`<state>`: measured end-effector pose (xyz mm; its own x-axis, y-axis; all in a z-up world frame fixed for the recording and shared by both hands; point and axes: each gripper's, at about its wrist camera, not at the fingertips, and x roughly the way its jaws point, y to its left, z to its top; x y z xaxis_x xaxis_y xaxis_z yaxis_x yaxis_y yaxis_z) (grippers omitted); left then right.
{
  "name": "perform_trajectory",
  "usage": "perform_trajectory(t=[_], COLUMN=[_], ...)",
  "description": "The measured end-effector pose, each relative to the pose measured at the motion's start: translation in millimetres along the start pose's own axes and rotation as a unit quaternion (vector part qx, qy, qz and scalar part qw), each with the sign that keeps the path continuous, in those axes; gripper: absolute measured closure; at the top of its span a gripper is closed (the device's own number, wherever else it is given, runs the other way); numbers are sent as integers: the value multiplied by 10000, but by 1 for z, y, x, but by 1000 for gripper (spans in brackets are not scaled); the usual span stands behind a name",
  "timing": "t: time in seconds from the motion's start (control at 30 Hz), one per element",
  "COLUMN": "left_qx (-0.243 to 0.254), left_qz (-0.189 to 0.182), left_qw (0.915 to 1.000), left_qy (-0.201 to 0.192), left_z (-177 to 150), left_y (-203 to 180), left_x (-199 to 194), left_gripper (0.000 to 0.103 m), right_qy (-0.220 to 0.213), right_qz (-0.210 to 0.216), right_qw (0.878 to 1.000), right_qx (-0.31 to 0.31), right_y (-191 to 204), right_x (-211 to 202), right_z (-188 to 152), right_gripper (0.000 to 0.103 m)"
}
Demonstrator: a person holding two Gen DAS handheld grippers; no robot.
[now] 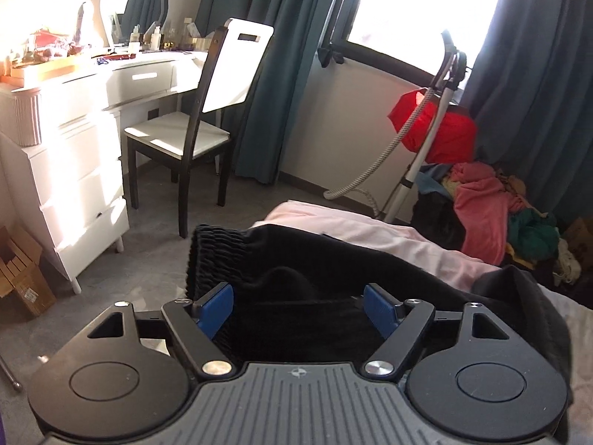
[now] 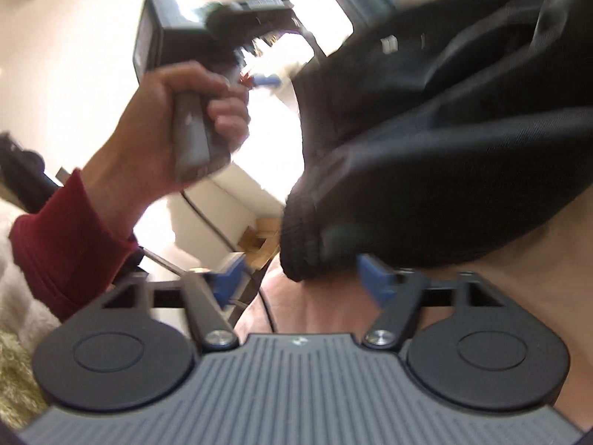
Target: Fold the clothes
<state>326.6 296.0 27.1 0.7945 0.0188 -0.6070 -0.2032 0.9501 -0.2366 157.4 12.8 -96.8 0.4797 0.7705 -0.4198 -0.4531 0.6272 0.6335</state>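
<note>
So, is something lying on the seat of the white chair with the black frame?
No, the white chair's seat is bare; only sunlight falls on it.

left gripper [image 1: 298, 306] fingers apart, right gripper [image 2: 302, 282] likewise

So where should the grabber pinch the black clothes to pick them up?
Probably the ribbed elastic band at the end of the black garment. It is thick, gathered and stands up off the pink sheet, so fingers can close across it. The left gripper is open just before it; come straight forward from there.
</note>
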Motion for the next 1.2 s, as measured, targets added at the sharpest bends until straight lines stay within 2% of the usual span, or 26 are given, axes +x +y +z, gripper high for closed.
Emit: perform_trajectory(t=[0.13, 0.3, 0.43, 0.53, 0.63, 0.73, 0.8, 0.87, 1.03, 1.2], left_qx=[399, 895, 974, 1264, 1231, 1197, 1107, 1010, 1340, 1274], left_qz=[-270, -657, -844, -865, -1094, -1297, -1469, -1471, -1298, -1518], left_qw=[9986, 9931, 9908, 9859, 9832, 9791, 9744, 9766, 9751, 9777], left_qy=[-201, -366, -424, -670, -791, -1008, -1289, -1200, -1200, -691], left_z=[-37, -94, -137, -171, -199, -224, -241, -249, -256, -253], left_y=[-49, -114, -146, -168, -178, -181, -174, -170, -168, -172], left_x=[-63, -143, -187, -212, -220, -219, -209, -195, -181, -144], left_gripper=[23, 21, 20, 19, 16, 14, 11, 11, 11, 13], right_qy=[-477, -1129, -1503, -1771, -2019, -2164, -2288, -2360, -2495, -2354], right_qz=[-422, -1275, -1755, -2099, -2325, -2294, -2227, -2253, -2334, -2534], right_qw=[9964, 9784, 9633, 9499, 9387, 9389, 9410, 9402, 9376, 9373], right_qx=[-552, -1168, -1364, -1490, -1548, -1379, -1122, -982, -648, -433], right_y=[14, 15, -8, -28, -49, -75, -89, -95, -110, -123], right_x=[-63, -137, -184, -218, -240, -251, -259, -264, -275, -270], right_z=[9, 22, 17, 12, 5, -8, -10, -10, -11, -13], right_gripper=[26, 26, 26, 26, 26, 26, 26, 26, 26, 26])
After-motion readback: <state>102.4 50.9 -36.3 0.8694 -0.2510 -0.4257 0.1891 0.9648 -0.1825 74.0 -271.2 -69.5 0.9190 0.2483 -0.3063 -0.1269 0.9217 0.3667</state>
